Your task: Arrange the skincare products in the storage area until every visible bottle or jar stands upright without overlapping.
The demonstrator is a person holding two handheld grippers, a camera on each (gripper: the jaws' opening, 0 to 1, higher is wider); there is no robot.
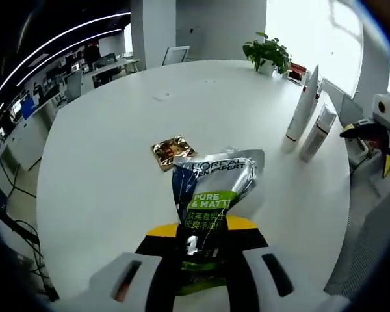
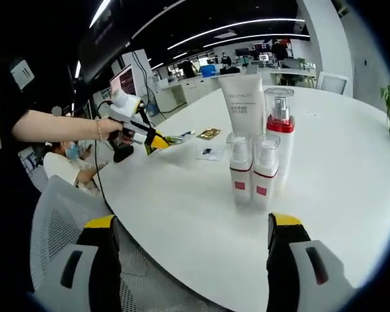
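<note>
On the counter (image 2: 201, 214) four bottles (image 2: 253, 169) and a tube (image 2: 242, 104) already stand upright together, while the left gripper (image 1: 205, 244) grips a sachet (image 1: 211, 188), away from that group, left to place; right gripper (image 2: 192, 237) jaws gape empty.

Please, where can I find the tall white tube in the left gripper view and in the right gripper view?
Left gripper view: the tall white tube stands upright at the upper right, near the table edge.
Right gripper view: the tube stands above centre, behind the clear bottles.
Shared landmark: the gold packet, left of the tube in both views.
</note>
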